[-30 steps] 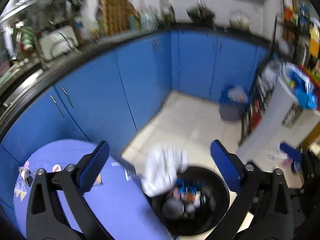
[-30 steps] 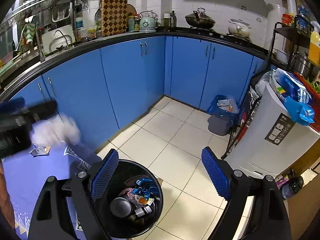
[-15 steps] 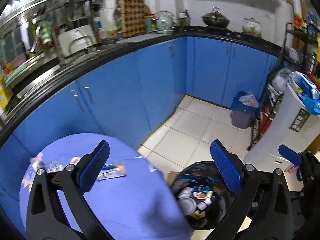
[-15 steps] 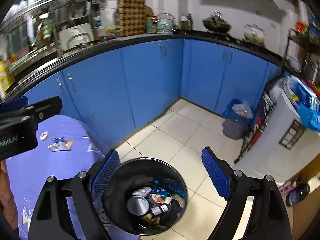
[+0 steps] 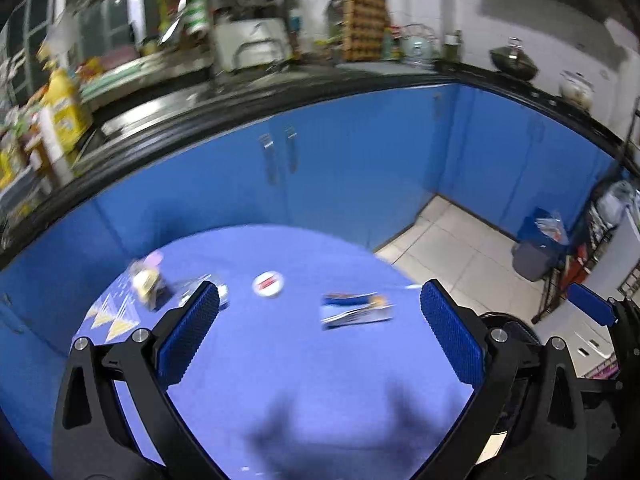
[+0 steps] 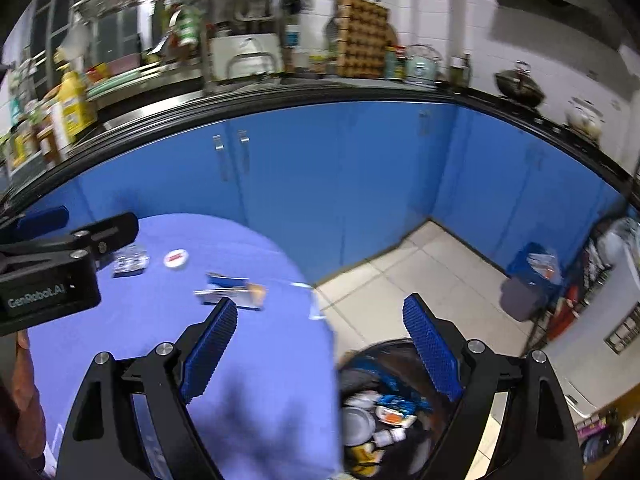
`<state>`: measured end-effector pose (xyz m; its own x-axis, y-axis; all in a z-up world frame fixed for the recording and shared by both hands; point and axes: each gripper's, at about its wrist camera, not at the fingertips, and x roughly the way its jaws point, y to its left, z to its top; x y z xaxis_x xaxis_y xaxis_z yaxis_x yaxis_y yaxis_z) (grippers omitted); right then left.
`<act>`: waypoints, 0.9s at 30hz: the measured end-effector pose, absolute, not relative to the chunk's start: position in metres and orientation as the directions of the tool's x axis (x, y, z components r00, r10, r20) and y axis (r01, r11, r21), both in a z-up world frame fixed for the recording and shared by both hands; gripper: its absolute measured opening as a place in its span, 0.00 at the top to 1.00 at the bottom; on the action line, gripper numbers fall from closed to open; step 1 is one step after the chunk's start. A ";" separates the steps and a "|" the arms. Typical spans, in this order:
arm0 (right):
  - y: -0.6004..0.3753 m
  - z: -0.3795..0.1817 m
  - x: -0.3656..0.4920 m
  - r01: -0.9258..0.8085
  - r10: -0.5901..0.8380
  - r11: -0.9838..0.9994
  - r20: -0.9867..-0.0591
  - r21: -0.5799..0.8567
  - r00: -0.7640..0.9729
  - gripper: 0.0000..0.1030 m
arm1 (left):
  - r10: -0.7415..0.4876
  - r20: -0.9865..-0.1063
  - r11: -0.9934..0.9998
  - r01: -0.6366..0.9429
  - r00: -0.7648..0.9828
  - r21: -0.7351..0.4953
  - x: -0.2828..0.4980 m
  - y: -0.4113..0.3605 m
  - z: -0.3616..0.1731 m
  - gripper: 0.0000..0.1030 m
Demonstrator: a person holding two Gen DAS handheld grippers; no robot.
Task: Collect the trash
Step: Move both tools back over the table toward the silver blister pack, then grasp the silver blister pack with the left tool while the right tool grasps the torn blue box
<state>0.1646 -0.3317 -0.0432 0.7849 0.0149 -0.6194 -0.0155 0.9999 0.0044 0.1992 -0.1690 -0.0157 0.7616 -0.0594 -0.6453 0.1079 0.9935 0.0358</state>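
A blue wrapper [image 5: 357, 311] lies on the purple table [image 5: 304, 364], near the edge facing the black bin [image 6: 384, 412] of trash beside it. Left gripper [image 5: 320, 336] and right gripper [image 6: 320, 354] hang above, released, holding nothing.

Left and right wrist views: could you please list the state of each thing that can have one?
left gripper: open, empty, above the table.
right gripper: open, empty, over the table's edge.
black trash bin: uncovered, partly filled with trash.
blue wrapper: lying flat on the table, not collected.
round white lid: flat on the table.
cabinet doors: shut.
grey floor bin: lined, holding trash.
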 end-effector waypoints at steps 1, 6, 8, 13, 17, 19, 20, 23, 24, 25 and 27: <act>-0.319 -0.046 0.171 -0.036 0.029 0.999 -0.630 0.001 0.776 0.20 | -0.052 -0.653 0.996 0.091 0.755 0.026 0.202 -0.159 -0.019 0.04; -0.284 -0.059 0.190 -0.083 0.058 0.996 -0.651 -0.008 0.757 0.19 | 0.002 -0.686 1.000 0.002 0.728 0.005 0.214 -0.108 -0.041 0.04; -0.271 -0.067 0.200 -0.097 0.066 0.995 -0.666 -0.010 0.743 0.19 | 0.020 -0.698 1.000 -0.027 0.716 0.001 0.218 -0.091 -0.051 0.04; -0.246 -0.090 0.226 -0.127 0.075 0.992 -0.701 -0.023 0.710 0.19 | 0.051 -0.734 0.996 -0.089 0.678 -0.012 0.240 -0.051 -0.079 0.04; -0.235 -0.109 0.250 -0.122 0.060 0.992 -0.727 -0.033 0.684 0.19 | 0.071 -0.757 0.994 -0.114 0.649 -0.004 0.259 -0.032 -0.102 0.04; -0.233 -0.117 0.261 -0.117 0.056 0.993 -0.738 -0.032 0.672 0.19 | 0.059 -0.771 0.994 -0.112 0.634 -0.016 0.272 -0.026 -0.114 0.04; -0.233 -0.122 0.266 -0.113 0.054 0.993 -0.745 -0.029 0.665 0.19 | 0.058 -0.775 0.993 -0.113 0.629 -0.017 0.277 -0.024 -0.119 0.04; -0.231 -0.135 0.281 -0.093 0.042 0.995 -0.765 -0.023 0.643 0.19 | 0.060 -0.796 0.993 -0.118 0.602 -0.014 0.294 -0.019 -0.137 0.04; -0.231 -0.139 0.286 -0.087 0.037 0.996 -0.770 -0.024 0.637 0.19 | 0.055 -0.806 0.993 -0.117 0.589 -0.018 0.301 -0.018 -0.144 0.04; -0.230 -0.144 0.290 -0.083 0.034 0.996 -0.778 -0.024 0.628 0.19 | 0.047 -0.814 0.993 -0.112 0.580 -0.022 0.305 -0.017 -0.149 0.04; -0.229 -0.152 0.298 -0.079 0.027 0.997 -0.788 -0.027 0.614 0.19 | 0.039 -0.825 0.995 -0.101 0.563 -0.022 0.315 -0.018 -0.160 0.04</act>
<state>0.2978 -0.2286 -0.1520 0.6145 0.0270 -0.7885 -0.0785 0.9965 -0.0270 0.3149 -0.0176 -0.1596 0.5634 0.0391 -0.8252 -0.1013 0.9946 -0.0220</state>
